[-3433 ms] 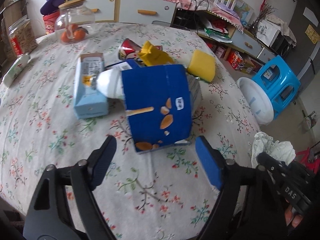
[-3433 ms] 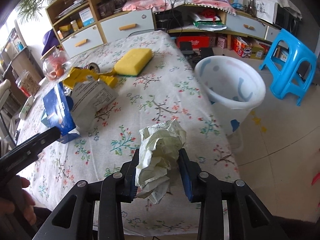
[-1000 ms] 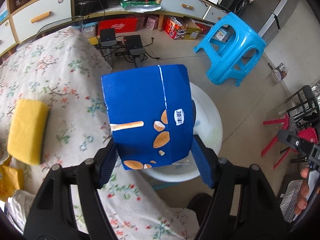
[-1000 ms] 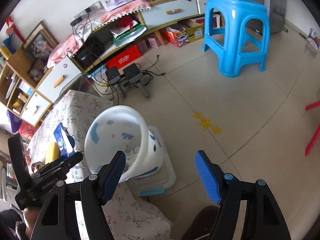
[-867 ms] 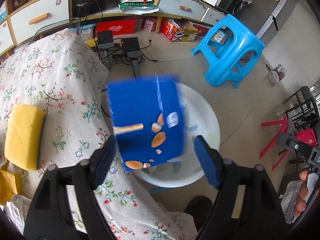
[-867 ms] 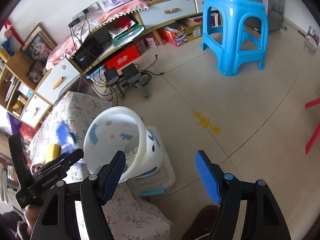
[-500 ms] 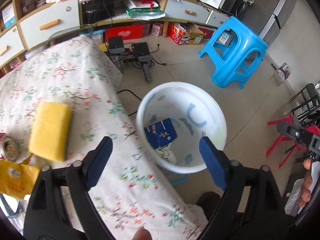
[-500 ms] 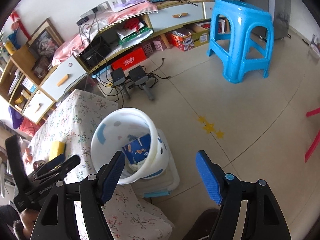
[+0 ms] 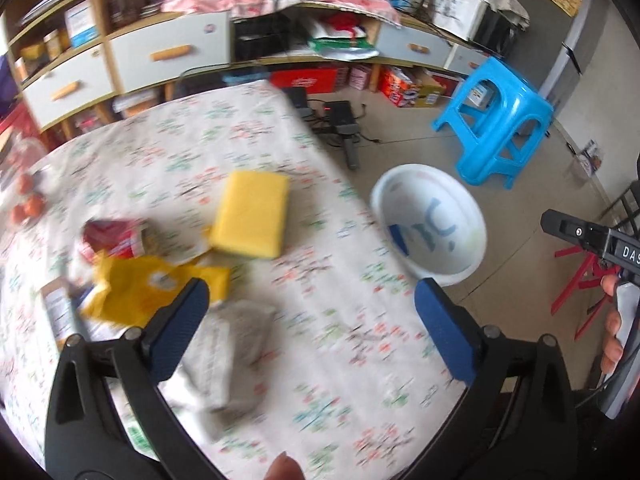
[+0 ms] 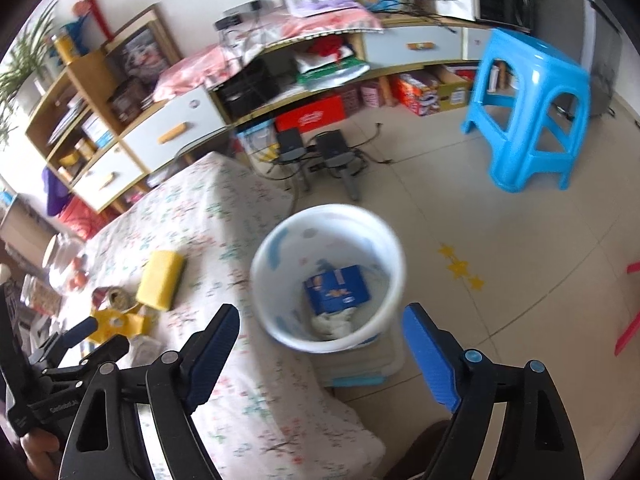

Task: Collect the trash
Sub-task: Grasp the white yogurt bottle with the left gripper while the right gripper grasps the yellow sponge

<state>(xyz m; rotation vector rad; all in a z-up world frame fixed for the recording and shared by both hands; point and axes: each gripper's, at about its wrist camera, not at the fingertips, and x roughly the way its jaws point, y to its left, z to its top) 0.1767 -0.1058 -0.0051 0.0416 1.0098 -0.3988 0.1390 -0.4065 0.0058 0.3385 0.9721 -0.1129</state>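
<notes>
My left gripper point(image 9: 312, 320) is open and empty above the floral table point(image 9: 340, 340). Below it lie a grey crumpled wrapper point(image 9: 228, 352), a yellow packet point(image 9: 140, 292), a red can point(image 9: 112, 236) and a yellow sponge point(image 9: 252, 214). The white bin point(image 9: 430, 226) stands on the floor past the table's right edge. My right gripper point(image 10: 320, 344) is open and empty above the bin point(image 10: 280, 292). A blue box point(image 10: 336, 290) lies inside the bin on white crumpled paper point(image 10: 332, 326).
A blue plastic stool point(image 10: 528, 112) stands on the floor beyond the bin. Low cabinets and shelves point(image 10: 240, 92) line the far wall. A glass jar with orange fruit point(image 10: 68, 268) stands on the table's far side. Red chair legs point(image 9: 576, 280) are at the right.
My left gripper opened and let go of the blue box, which dropped into the bin. It then swung left back over the table. The right gripper stayed open near the bin.
</notes>
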